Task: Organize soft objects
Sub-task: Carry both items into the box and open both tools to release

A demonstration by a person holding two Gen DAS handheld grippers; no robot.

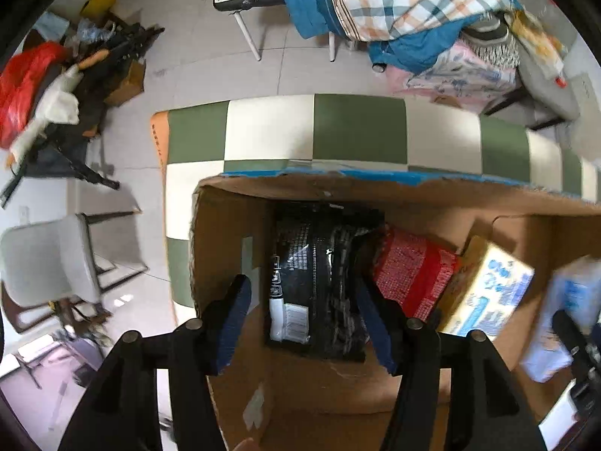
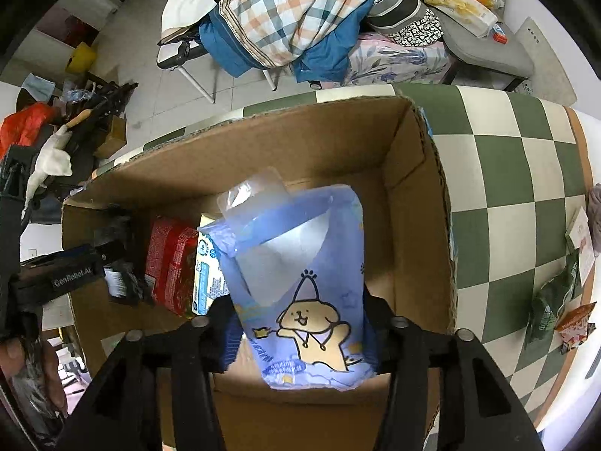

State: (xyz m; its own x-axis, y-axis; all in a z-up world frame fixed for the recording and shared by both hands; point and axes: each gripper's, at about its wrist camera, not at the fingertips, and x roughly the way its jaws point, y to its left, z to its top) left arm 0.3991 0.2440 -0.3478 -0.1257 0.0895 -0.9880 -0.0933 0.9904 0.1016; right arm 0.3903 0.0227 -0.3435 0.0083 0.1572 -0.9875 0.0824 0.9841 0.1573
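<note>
Both grippers point down into an open cardboard box (image 2: 420, 173) on the green-and-white checkered table (image 2: 507, 173).

Left gripper (image 1: 304, 315) has its blue-padded jaws spread wide around a black pack (image 1: 319, 274) lying on the box floor near the box's left wall, the pads apart from it. Beside that pack, toward the box's middle, come a red pack (image 1: 409, 274), then a yellow-and-blue pack (image 1: 484, 289). Right gripper (image 2: 300, 334) stands partly open with a blue pouch (image 2: 300, 263) printed with a cartoon dog upright between its jaws; whether the pads press it cannot be told. Green and orange snack packets (image 2: 556, 312) lie near the table's right edge.
</note>
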